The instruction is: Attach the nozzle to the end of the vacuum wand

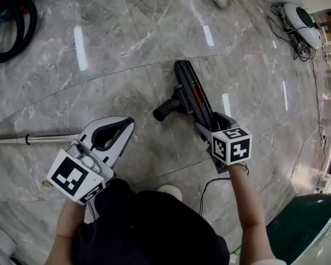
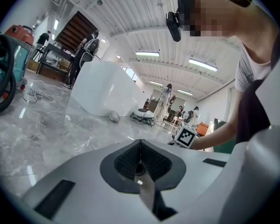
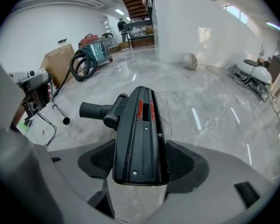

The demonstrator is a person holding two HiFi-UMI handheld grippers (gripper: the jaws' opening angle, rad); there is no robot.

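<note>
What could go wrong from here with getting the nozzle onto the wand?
The right gripper grips the nozzle at one end only, so its long body could swivel or slip when pushed. The wand seems to lie loose on the floor, and the left gripper is shut on nothing; unheld, the wand may slide away under the push.

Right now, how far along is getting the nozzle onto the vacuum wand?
Done: the right gripper is shut on the nozzle. In hand: its neck points leftward, toward the wand. Left: wand and nozzle are apart, and the left gripper is shut with nothing between its fingers.
</note>
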